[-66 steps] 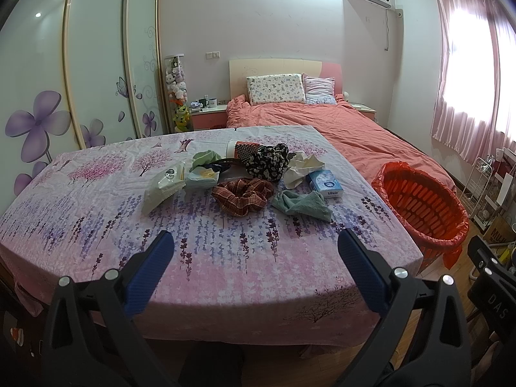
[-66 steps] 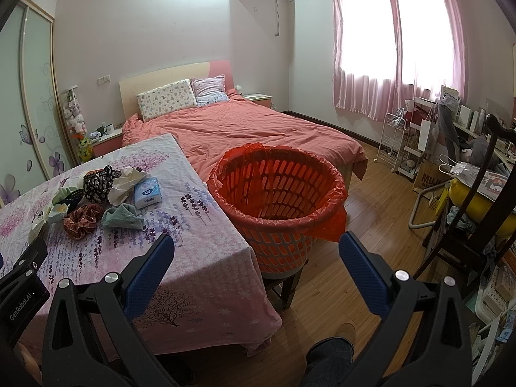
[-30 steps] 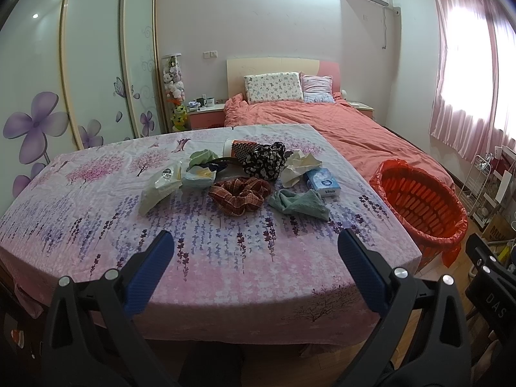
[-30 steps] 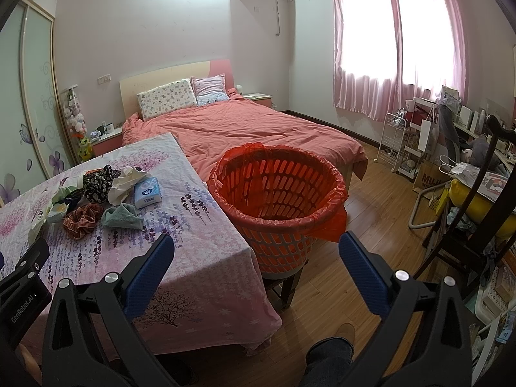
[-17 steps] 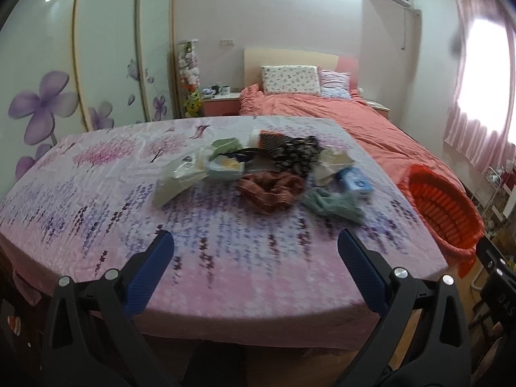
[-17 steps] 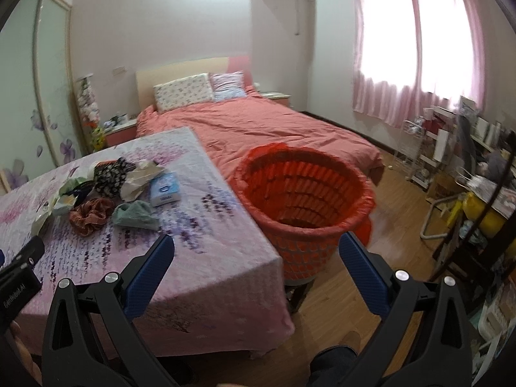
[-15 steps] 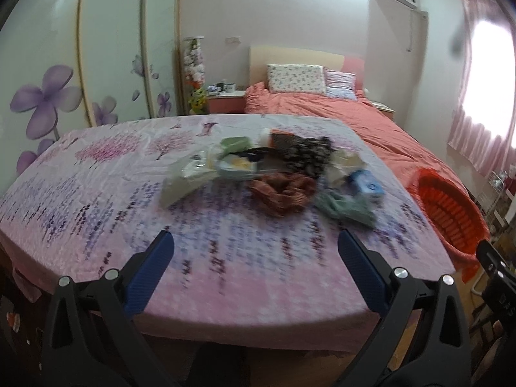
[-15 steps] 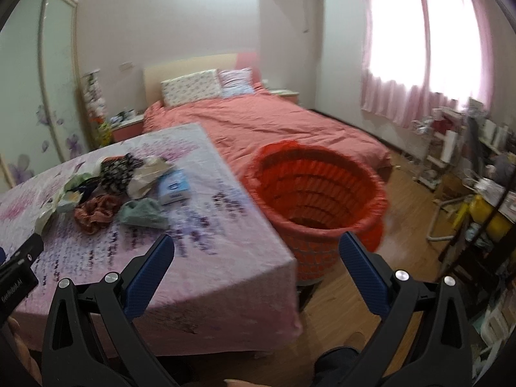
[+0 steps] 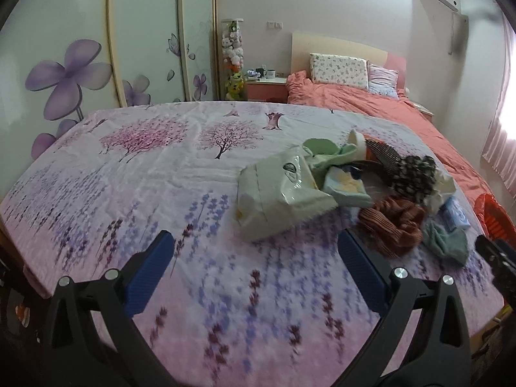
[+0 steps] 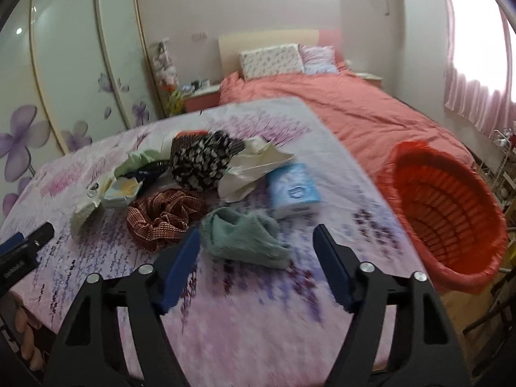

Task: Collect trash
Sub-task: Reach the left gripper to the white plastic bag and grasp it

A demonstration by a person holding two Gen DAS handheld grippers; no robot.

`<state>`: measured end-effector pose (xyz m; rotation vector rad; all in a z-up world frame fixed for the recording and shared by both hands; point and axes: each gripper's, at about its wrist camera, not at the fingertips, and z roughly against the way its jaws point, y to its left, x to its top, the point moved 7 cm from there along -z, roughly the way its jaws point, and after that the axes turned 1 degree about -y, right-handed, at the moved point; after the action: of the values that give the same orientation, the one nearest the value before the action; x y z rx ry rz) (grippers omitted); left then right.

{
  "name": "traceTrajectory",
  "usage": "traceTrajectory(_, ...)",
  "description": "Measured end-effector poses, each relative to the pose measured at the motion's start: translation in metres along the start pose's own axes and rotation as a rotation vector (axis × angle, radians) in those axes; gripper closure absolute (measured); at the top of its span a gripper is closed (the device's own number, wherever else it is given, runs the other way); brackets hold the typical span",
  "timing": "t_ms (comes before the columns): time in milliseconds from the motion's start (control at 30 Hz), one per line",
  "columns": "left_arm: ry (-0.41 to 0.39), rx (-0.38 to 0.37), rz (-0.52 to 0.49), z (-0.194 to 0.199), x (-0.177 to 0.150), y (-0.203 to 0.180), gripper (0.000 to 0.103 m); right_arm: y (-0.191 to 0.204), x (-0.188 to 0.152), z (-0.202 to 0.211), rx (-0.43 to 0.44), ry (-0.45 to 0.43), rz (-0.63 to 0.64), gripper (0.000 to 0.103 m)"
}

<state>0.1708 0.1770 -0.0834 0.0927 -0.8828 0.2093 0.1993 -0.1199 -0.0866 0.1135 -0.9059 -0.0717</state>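
A pile of items lies on the floral-covered table [image 9: 135, 174]: a pale crumpled plastic bag [image 9: 277, 193], a blue tissue pack [image 10: 295, 190], crumpled white paper [image 10: 254, 167], a green cloth [image 10: 245, 235], a red plaid scrunchie [image 10: 161, 216] and a black-and-white scrunchie [image 10: 200, 161]. My left gripper [image 9: 258, 267] is open and empty, just short of the plastic bag. My right gripper [image 10: 258, 258] is open and empty, its tips on either side of the green cloth. An orange basket [image 10: 448, 219] lined with a red bag stands right of the table.
A bed with a salmon cover [image 10: 354, 113] lies behind the table. Wardrobe doors with purple flowers [image 9: 64, 74] line the left wall. A nightstand [image 9: 267, 87] stands beside the bed. Pink curtains [image 10: 477, 64] hang at the right.
Both grippers have moved forward over the table toward the pile. The right view has swung left from the basket onto the pile. Both stay open and empty.
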Motion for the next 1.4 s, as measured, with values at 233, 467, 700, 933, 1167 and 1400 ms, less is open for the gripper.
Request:
traceTrajectory(233, 0.043, -0.023, 0.009, -0.034, 0.013, 0.0, 0.004, -0.005, -0.008, -0.043, -0.027, 0.125, -0.03, 0.048)
traceTrajectory(467, 0.059, -0.02, -0.009, -0.058, 0.023, -0.011, 0.005, -0.001, -0.009, -0.046, 0.004, 0.171, -0.029, 0.093)
traceTrajectory(700, 0.116, -0.025, 0.008, -0.088, 0.026, -0.016, 0.015, 0.005, 0.007, -0.025, 0.032, 0.087, -0.007, 0.094)
traceTrajectory(933, 0.229, -0.001, 0.047, -0.125, 0.019, -0.003, 0.015, 0.007, 0.01, -0.027, 0.021, 0.071, 0.021, 0.094)
traceTrajectory(1167, 0.264, -0.024, 0.049, -0.126, 0.011, 0.001, 0.012, 0.007, 0.011, -0.031, 0.024, 0.07, 0.011, 0.094)
traceTrajectory(1400, 0.215, -0.018, -0.005, -0.124, 0.014, -0.021, 0.047, 0.003, 0.01, -0.031, 0.022, 0.076, 0.0, 0.094)
